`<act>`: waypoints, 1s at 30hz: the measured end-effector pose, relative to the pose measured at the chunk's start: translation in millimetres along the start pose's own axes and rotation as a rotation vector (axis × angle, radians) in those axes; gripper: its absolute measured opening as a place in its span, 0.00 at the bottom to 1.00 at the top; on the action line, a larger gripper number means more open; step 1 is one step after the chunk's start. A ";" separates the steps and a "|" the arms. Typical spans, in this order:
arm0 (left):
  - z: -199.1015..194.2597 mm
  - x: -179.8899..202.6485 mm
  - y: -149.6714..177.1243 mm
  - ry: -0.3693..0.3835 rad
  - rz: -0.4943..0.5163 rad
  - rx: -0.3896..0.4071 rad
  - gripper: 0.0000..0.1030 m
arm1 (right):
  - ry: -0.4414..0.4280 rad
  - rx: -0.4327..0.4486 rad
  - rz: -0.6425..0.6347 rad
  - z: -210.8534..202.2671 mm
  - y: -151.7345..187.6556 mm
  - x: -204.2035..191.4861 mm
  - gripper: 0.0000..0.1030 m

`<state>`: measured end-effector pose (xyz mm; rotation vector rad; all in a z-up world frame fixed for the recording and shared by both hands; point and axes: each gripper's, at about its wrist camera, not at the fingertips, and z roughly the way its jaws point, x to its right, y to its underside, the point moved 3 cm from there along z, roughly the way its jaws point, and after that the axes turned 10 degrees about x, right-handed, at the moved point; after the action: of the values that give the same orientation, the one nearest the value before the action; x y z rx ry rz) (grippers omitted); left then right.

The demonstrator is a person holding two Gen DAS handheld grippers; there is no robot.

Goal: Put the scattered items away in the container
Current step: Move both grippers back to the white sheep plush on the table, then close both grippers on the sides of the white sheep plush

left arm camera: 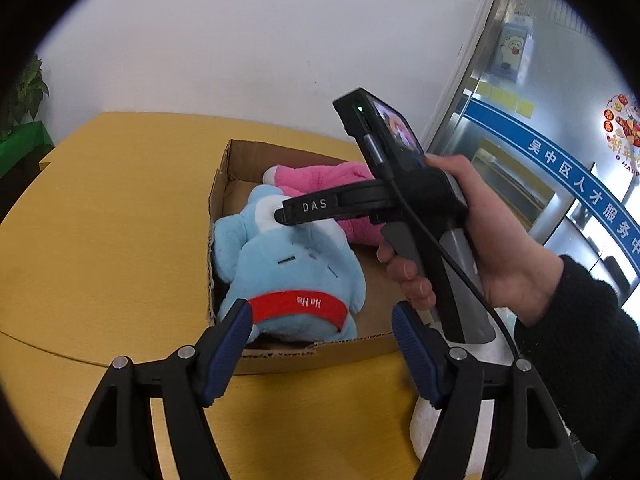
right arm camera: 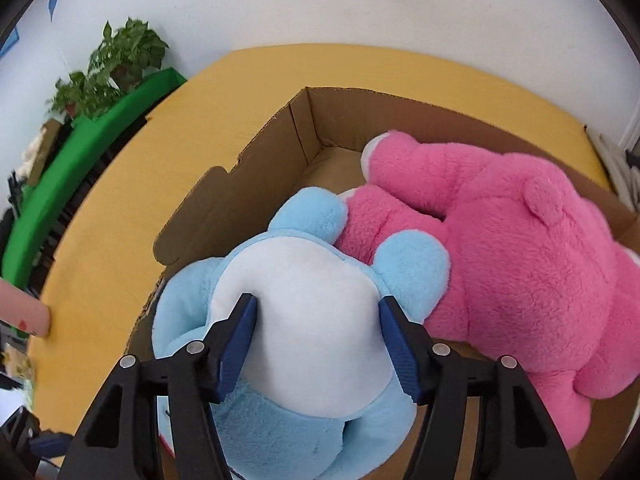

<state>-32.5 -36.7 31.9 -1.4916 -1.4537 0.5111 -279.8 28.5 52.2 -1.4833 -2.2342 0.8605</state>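
A cardboard box (left arm camera: pixel 224 184) stands on the yellow table (left arm camera: pixel 100 208). A blue plush (left arm camera: pixel 288 272) with a red band lies in it beside a pink plush (left arm camera: pixel 320 178). My left gripper (left arm camera: pixel 322 340) is open and empty above the box's near edge. My right gripper (right arm camera: pixel 316 340) has its jaws spread around the blue plush's white belly (right arm camera: pixel 304 320), pads (right arm camera: pixel 240 340) touching it, inside the box (right arm camera: pixel 256 168). The pink plush (right arm camera: pixel 520 264) lies to its right. In the left wrist view the right gripper's finger (left arm camera: pixel 308 210) rests on the blue plush.
A white soft item (left arm camera: pixel 430 428) lies on the table behind my left gripper's right finger. Potted plants (right arm camera: pixel 112 68) and a green ledge (right arm camera: pixel 88 148) stand off the table's left side. A pink object (right arm camera: pixel 24 314) sits at the table's left edge.
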 end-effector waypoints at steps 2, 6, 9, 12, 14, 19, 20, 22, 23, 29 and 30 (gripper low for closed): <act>0.1 1.9 2.6 -0.002 0.000 -0.005 0.70 | 0.008 0.011 -0.012 -6.9 1.0 0.5 0.66; -2.8 14.4 2.4 -0.008 0.010 0.000 0.70 | 0.011 0.080 0.000 -41.3 3.5 9.3 0.80; -10.4 29.7 3.4 -0.007 0.044 0.014 0.72 | 0.012 0.245 -0.068 -102.2 14.1 7.8 0.95; -16.1 47.5 7.0 0.005 0.050 0.021 0.76 | 0.003 0.420 -0.079 -183.1 37.9 17.6 1.00; -19.0 62.0 12.1 0.026 0.054 0.023 0.76 | -0.025 0.515 -0.071 -231.3 62.6 28.1 1.00; -20.0 100.8 34.9 0.073 0.034 0.011 0.76 | 0.028 0.535 -0.037 -280.1 124.8 54.2 1.00; -18.5 108.3 37.7 0.085 0.028 0.009 0.76 | 0.057 0.522 -0.022 -279.5 134.2 58.8 1.00; -16.6 122.4 43.5 0.104 0.022 0.007 0.76 | 0.111 0.484 0.015 -277.1 152.3 68.7 1.00; -15.8 127.7 46.7 0.110 0.019 0.002 0.76 | 0.129 0.464 0.037 -273.6 161.4 73.2 1.00; -15.1 150.6 65.1 0.098 0.027 -0.017 0.76 | 0.185 0.373 0.125 -257.8 212.7 94.7 1.00; -14.2 152.0 67.9 0.096 0.023 -0.021 0.76 | 0.188 0.364 0.117 -256.8 218.6 95.5 1.00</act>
<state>46.0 110.8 29.5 -1.5301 -1.3723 0.4327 -16.7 254.3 103.2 -1.4605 -1.7598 1.0502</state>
